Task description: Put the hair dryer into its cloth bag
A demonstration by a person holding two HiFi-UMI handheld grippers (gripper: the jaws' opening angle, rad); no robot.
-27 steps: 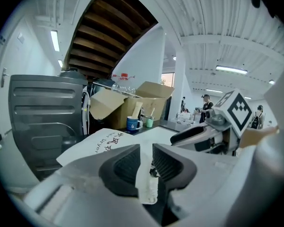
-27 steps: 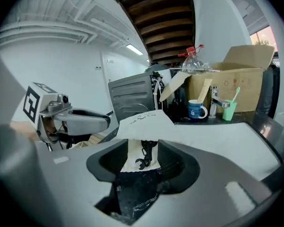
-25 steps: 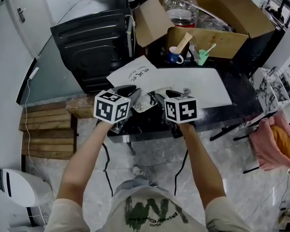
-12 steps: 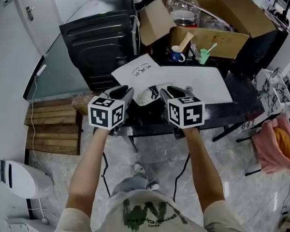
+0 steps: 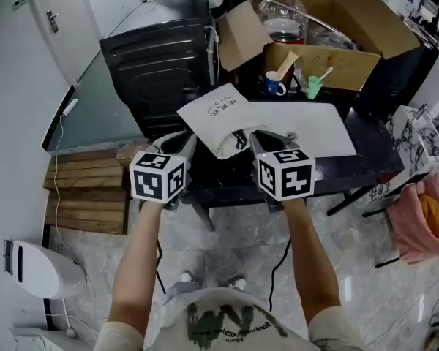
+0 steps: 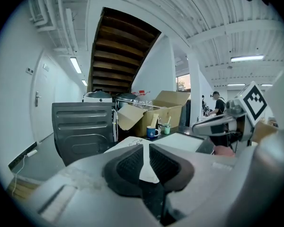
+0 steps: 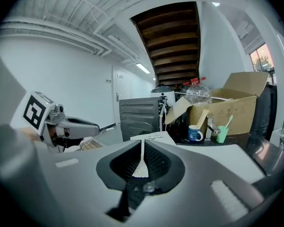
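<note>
The white cloth bag [image 5: 216,112], with handwriting on it, lies at the near left of the black table [image 5: 366,148]. Its near edge is raised between my two grippers. A dark shape [image 5: 238,140] shows at the bag's mouth; I cannot tell whether it is the hair dryer. The jaws of my left gripper [image 5: 184,139] are closing, with a strip of white cloth [image 6: 146,167] between the pads. The jaws of my right gripper [image 5: 257,137] are closing too, pinching a thin fold of the bag [image 7: 141,164].
A big white sheet [image 5: 307,126] covers the table's middle. Behind it stand a blue mug [image 5: 274,86], a green cup [image 5: 314,86] and an open cardboard box [image 5: 336,46] with a plastic bottle [image 5: 282,17]. A black ribbed case [image 5: 161,64] stands left, above wooden pallets [image 5: 88,192].
Both grippers have risen and drawn back towards me. Their jaws have closed in on the bag's near edge, which has come up off the table.
</note>
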